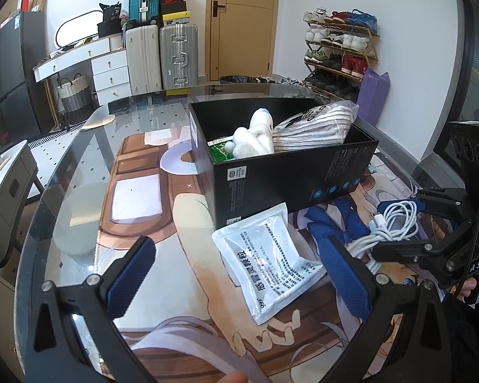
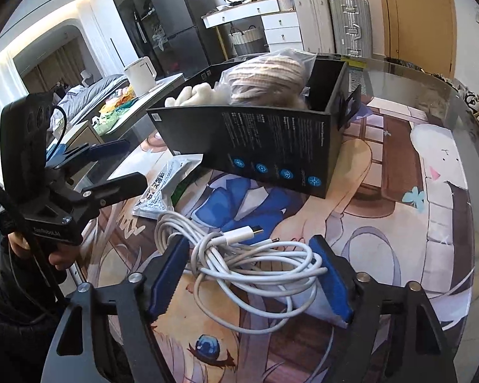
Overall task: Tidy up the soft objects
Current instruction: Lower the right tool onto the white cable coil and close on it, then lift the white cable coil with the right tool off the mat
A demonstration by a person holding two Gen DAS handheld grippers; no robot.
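inside black box (image 1: 271,175) plush toy (image 1: 252,138), bagged knitwear (image 1: 309,127), both tongs apart, empty

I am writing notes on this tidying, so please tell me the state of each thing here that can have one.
Black box: open, partly filled.
Plush toy: inside box.
Bagged striped cloth: inside box, sticking above rim.
White sachet: flat on table, sealed.
White cable: coiled, on table, between right gripper fingers.
Left gripper: open, empty.
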